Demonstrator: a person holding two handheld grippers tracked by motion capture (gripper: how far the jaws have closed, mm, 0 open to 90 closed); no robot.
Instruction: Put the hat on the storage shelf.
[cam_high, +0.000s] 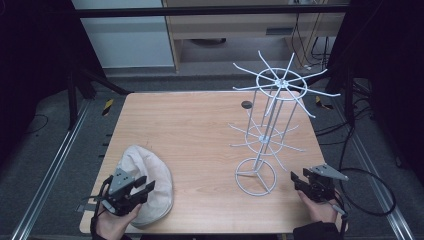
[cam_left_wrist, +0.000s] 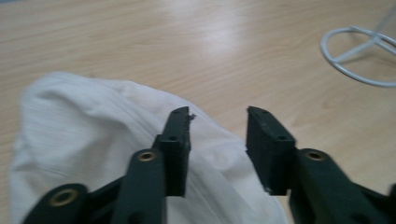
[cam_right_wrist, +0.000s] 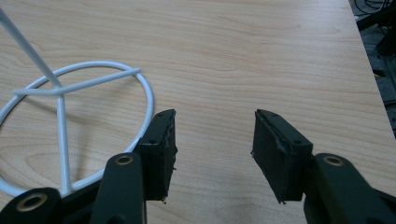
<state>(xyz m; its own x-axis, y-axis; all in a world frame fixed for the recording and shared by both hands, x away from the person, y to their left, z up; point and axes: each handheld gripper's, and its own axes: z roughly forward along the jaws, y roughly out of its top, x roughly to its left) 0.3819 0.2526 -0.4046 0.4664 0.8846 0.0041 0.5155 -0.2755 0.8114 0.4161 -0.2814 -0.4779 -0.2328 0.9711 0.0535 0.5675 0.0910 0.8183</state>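
A white cloth cap (cam_high: 147, 175) lies crumpled at the table's front left; in the left gripper view the cap (cam_left_wrist: 79, 135) spreads under and left of the jaws. My left gripper (cam_high: 145, 187) hovers over the cap's near edge, open (cam_left_wrist: 218, 116), nothing between its fingers. A white wire display stand (cam_high: 270, 115) with two tiers of radiating arms rises at the right on a ring base (cam_high: 255, 176). My right gripper (cam_high: 298, 179) is open (cam_right_wrist: 215, 121) over bare wood just right of that ring base (cam_right_wrist: 93, 93).
The wooden table (cam_high: 200, 125) has a small dark round mark (cam_high: 246, 104) near the back, left of the stand. The table's right edge (cam_right_wrist: 373, 93) runs close beside my right gripper. Cables trail on the floor at the right (cam_high: 370, 190).
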